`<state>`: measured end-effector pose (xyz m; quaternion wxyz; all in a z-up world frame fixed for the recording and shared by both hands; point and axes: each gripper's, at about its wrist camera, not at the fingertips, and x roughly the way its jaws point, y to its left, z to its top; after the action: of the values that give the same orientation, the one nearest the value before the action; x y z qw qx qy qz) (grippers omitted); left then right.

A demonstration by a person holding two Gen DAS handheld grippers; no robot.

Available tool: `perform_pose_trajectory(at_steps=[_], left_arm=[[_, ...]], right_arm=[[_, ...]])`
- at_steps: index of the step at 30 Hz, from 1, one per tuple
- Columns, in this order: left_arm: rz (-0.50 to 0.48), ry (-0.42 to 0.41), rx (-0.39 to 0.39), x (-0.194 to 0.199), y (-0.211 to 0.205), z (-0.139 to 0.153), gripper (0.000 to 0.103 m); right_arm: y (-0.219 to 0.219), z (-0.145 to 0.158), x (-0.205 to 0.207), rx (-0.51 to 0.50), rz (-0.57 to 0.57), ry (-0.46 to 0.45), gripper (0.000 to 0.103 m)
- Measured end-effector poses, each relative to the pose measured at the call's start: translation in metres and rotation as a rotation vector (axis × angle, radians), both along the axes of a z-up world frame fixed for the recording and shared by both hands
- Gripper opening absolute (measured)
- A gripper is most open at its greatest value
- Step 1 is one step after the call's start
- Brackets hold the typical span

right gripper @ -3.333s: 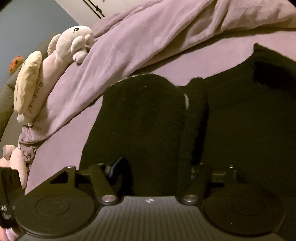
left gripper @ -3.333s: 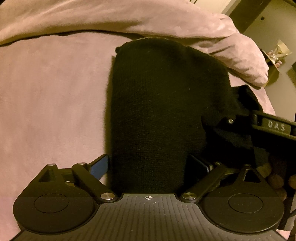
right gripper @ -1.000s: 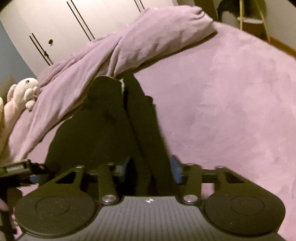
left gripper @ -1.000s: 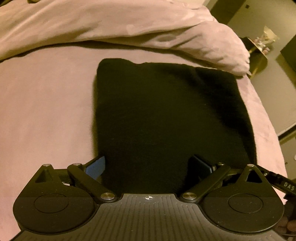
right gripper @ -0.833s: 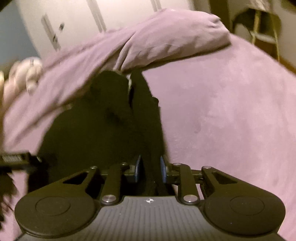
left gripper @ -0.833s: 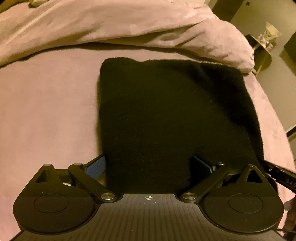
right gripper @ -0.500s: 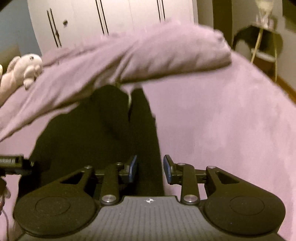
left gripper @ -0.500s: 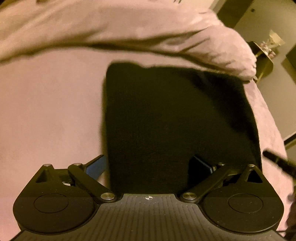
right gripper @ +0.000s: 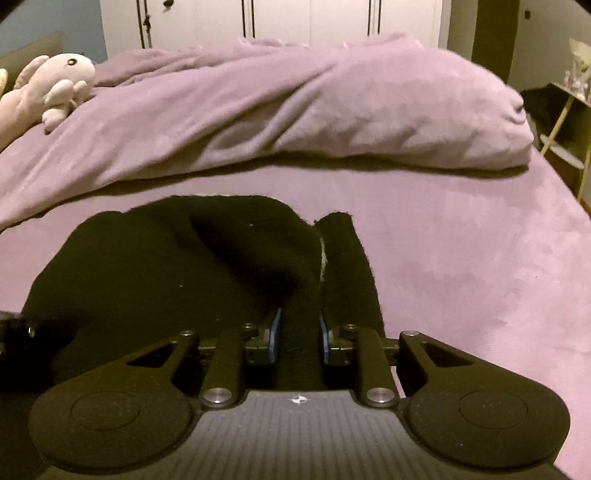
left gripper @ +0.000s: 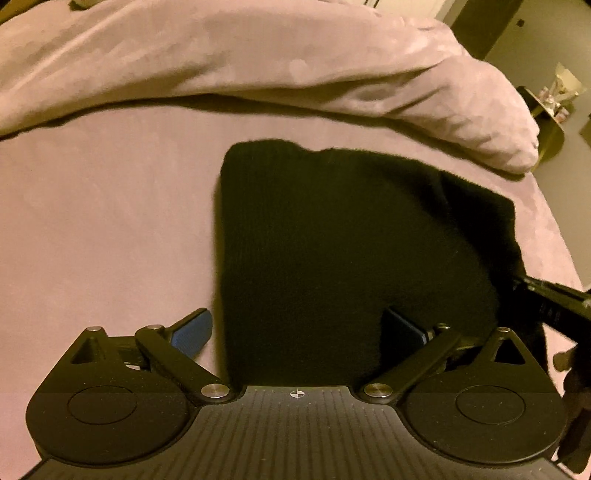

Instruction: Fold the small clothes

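Black knit garment [left gripper: 332, 258] is lying limp, light (edges grip best); left hand-held gripper [left gripper: 295, 328] gaping wide, right hand-held gripper [right gripper: 298, 332] pinching its lower-centre fold.

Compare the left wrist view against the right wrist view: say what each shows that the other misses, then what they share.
Only the left wrist view shows the left gripper with its jaws wide apart over the near edge of the black garment.

Only the right wrist view shows the plush toy, the white wardrobe doors, and the right gripper with its jaws closed in on a raised strip of the garment.

Both show the black garment on the purple bed, the bunched duvet behind it, and a side table.
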<state>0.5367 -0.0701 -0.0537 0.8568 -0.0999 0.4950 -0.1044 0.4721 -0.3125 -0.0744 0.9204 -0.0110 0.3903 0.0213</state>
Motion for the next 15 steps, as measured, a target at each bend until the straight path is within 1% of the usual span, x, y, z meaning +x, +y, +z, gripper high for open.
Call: perform_pose_trajectory(at_steps=[4, 6, 9, 10, 11, 12, 13, 15], left_arm=[[-0.02, -0.001, -0.017, 0.004, 0.001, -0.008, 0.103], [-0.023, 0.022, -0.052, 0.006, 0.006, -0.012, 0.103], [0.01, 0.077, -0.118, 0.005, 0.018, -0.01, 0.103], [0.015, 0.08, -0.132, 0.0, 0.021, -0.005, 0.103], [0.004, 0.075, -0.143, -0.007, 0.024, -0.001, 0.103], [-0.008, 0.072, -0.146, -0.014, 0.025, 0.002, 0.103], [-0.017, 0.071, -0.144, -0.023, 0.026, 0.005, 0.103], [-0.03, 0.074, -0.168, -0.044, 0.03, 0.009, 0.103]], right_arm=[[-0.004, -0.002, 0.006, 0.021, 0.006, 0.018, 0.018], [-0.004, 0.002, 0.006, 0.027, 0.002, 0.027, 0.019], [-0.005, 0.014, -0.004, 0.056, -0.006, 0.03, 0.019], [-0.006, 0.02, -0.015, 0.074, -0.009, 0.023, 0.02], [-0.008, 0.025, -0.026, 0.091, -0.015, 0.017, 0.022], [-0.01, 0.028, -0.04, 0.107, -0.022, 0.017, 0.022], [-0.013, 0.03, -0.056, 0.122, -0.037, 0.023, 0.023], [-0.023, 0.031, -0.09, 0.168, -0.094, 0.035, 0.025]])
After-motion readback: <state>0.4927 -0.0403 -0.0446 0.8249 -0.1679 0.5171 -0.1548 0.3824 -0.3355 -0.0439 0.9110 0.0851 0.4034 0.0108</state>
